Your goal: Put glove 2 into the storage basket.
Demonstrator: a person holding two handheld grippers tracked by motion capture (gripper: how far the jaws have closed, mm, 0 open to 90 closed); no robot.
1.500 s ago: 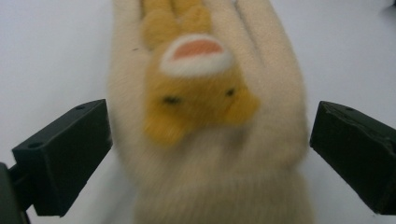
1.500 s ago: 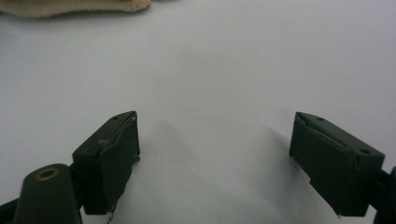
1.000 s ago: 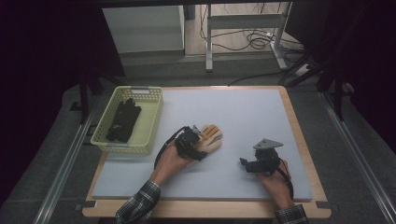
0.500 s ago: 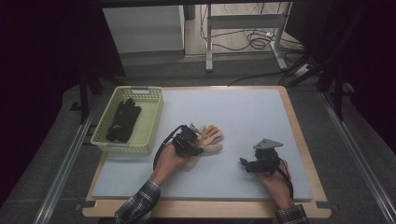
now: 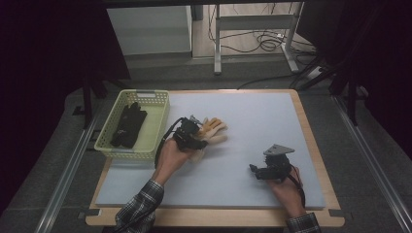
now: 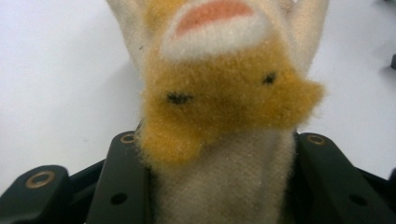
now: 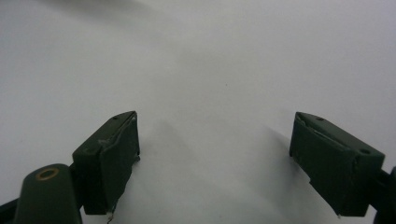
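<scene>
A fuzzy beige and orange glove (image 5: 212,129) is left of the middle of the white mat (image 5: 252,116). My left gripper (image 5: 196,137) is shut on its cuff end; the jaws have just been closing with the glove between them. In the left gripper view the glove (image 6: 224,102) fills the gap between both black jaws of my left gripper (image 6: 219,158), and its fingers point away. My right gripper (image 5: 254,170) rests low on the mat at the front right. In the right gripper view my right gripper (image 7: 215,154) stands open with bare mat between its fingers.
A pale yellow basket (image 5: 145,93) stands at the mat's left edge with black gloves (image 5: 127,125) in it. The wooden table rim (image 5: 311,145) frames the mat. Metal table legs and cables lie on the floor beyond the far edge.
My left gripper closed on the glove and rose a little, drawing the glove slightly toward the basket. The right gripper has not moved.
</scene>
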